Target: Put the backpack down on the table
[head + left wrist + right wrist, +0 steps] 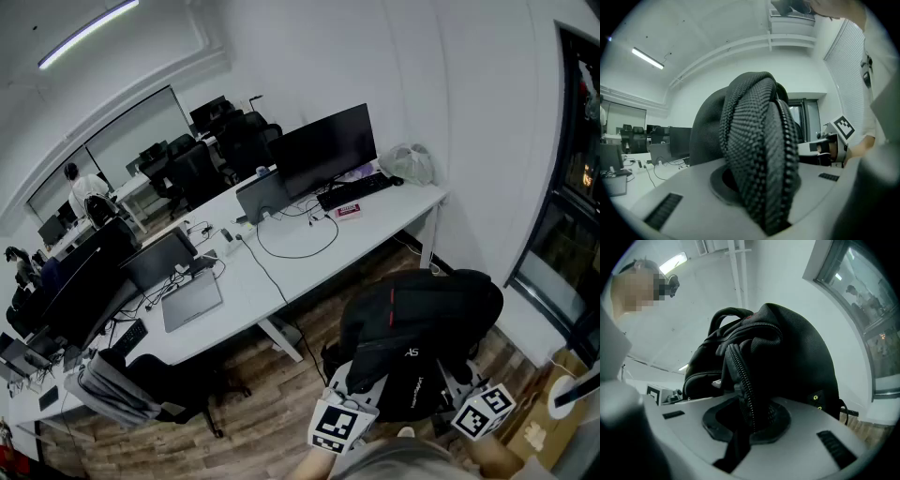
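Two grips on backpack (422,319): left gripper (761,187) and right gripper (747,420) both clamp it, clear of table (375,211), near side.

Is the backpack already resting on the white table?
No, the backpack is held by the left gripper and right gripper over the wooden floor, apart from the table.

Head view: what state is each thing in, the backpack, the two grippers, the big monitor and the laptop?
backpack, held up beside the table, not yet on it.
left gripper, jaws shut on the backpack.
right gripper, jaws shut on the backpack.
monitor, screen dark.
laptop, lid closed, lying flat.
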A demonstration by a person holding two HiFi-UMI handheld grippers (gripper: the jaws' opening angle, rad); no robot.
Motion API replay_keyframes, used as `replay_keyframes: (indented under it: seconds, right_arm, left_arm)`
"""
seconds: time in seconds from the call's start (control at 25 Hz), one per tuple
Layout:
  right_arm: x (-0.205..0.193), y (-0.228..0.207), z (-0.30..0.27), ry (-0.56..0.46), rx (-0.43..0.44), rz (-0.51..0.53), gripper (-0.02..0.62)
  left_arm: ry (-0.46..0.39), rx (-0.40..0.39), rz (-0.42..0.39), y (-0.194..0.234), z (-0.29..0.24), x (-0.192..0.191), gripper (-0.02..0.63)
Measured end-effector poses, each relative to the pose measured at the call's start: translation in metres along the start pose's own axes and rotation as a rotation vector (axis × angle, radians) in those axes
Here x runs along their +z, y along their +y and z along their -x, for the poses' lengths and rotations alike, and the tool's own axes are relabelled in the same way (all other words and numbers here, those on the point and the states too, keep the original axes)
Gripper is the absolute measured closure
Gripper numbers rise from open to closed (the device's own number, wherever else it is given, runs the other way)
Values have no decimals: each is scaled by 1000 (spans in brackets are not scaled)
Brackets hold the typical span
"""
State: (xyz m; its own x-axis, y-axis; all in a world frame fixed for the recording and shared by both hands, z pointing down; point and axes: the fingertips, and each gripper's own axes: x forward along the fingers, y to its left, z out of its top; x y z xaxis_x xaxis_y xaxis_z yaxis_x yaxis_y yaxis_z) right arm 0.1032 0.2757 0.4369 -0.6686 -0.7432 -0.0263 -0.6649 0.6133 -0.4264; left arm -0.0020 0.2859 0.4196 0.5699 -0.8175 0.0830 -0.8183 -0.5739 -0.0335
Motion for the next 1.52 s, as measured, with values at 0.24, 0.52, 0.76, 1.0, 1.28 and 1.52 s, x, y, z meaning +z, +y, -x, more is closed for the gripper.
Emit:
replay_keyframes:
  seconds: [0.24,0.52,0.76,1.0,1.28,1.52]
  right_arm:
    - [2,-2,9,-3,0,2,560]
    - [4,-9,14,-12,-3,-14,558]
    - [8,-16,19,-15,-2,-17,558]
    - [12,-25,26,-15,-11,-20,558]
    - [21,-40,29,-13,-5,-29,558]
    - [29,-60,31,-13,9,-34,558]
  left_arm:
    - [0,-5,-12,-9,-1,0,548]
    - [-4,-16,-35,-15,-8,-2,548]
    - [5,-17,-9,-22,-14,1,548]
    - [4,-30,-23,-29,-23,-1,548]
    - [20,-19,-11,-38,-39,3,548]
    - [20,-5,-25,-45,-58,4,546]
